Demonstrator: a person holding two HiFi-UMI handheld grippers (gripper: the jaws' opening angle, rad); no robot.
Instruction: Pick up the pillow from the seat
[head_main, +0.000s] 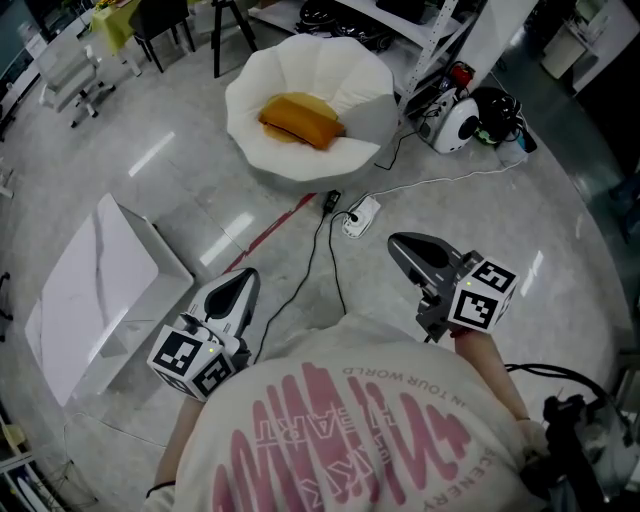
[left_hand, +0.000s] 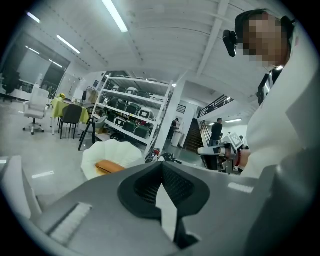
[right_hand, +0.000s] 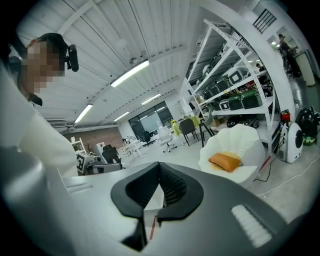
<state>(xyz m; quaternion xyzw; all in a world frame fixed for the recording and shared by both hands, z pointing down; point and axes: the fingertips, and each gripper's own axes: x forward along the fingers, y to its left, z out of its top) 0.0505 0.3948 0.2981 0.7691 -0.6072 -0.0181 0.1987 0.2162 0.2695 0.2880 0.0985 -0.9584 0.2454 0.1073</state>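
An orange pillow (head_main: 301, 120) lies on the seat of a white shell-shaped chair (head_main: 368, 72) at the top of the head view, far from both grippers. It also shows as the pillow (left_hand: 109, 166) in the left gripper view and the pillow (right_hand: 225, 161) in the right gripper view. My left gripper (head_main: 243, 283) is held low at the left, jaws shut and empty. My right gripper (head_main: 402, 246) is held at the right, also shut with nothing in it. Both point toward the chair across bare floor.
A white slab-like box (head_main: 100, 290) lies on the floor to the left. A power strip (head_main: 360, 216) with black and white cables and a red line lies between me and the chair. A white helmet-like device (head_main: 460, 122) and shelving (left_hand: 135, 112) stand at the right of the chair.
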